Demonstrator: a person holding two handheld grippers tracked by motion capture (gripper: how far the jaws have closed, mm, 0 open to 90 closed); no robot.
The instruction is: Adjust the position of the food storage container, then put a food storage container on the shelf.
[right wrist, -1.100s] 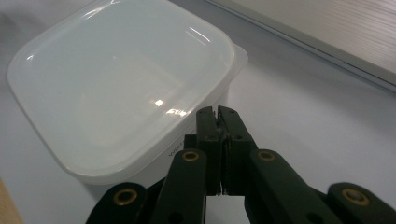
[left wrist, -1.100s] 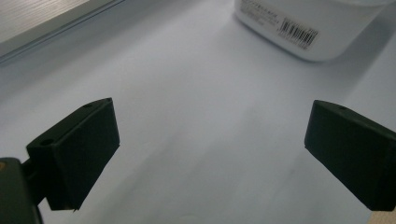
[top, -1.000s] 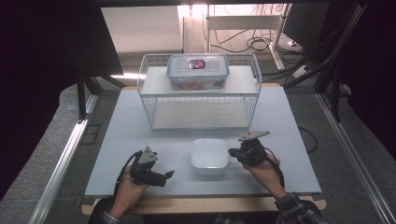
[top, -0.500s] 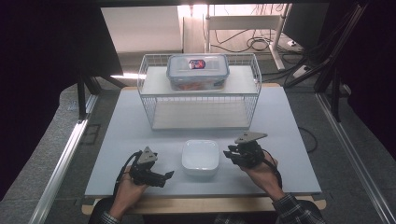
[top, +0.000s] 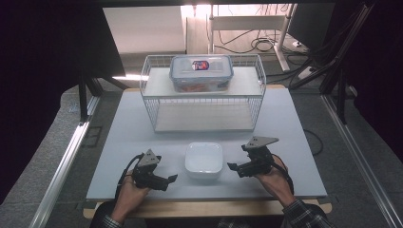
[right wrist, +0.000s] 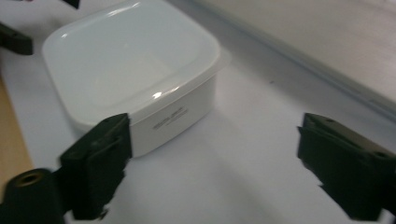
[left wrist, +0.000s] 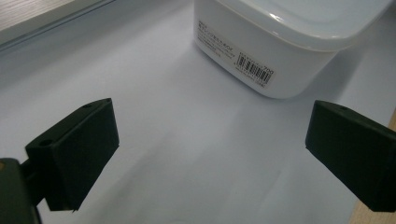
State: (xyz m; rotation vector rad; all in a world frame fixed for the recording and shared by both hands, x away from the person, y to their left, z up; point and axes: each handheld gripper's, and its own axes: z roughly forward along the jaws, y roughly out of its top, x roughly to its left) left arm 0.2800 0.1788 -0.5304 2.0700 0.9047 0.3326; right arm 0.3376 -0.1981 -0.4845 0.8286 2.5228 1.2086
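A white square container (top: 203, 159) without a lid sits on the table near the front, between my two grippers. My left gripper (top: 171, 180) lies to its left, open, with bare table between its jaws (left wrist: 210, 154); the container (left wrist: 280, 42) stands beyond them. My right gripper (top: 233, 167) is just right of the container and points at it. Its jaws have just been opening and nothing lies between them (right wrist: 215, 158). The container (right wrist: 135, 70) stands beside and behind the right gripper's left jaw, apart from the pads.
A white wire rack (top: 204, 102) stands at the back middle of the grey table (top: 142, 142). A clear lidded box (top: 201, 72) with red contents rests on top of it. The table's wooden front edge (top: 209, 206) runs under my hands.
The right gripper has let go of the white container's right side, opened and drawn back a little to the right. The container slid slightly left. The left gripper stayed put.
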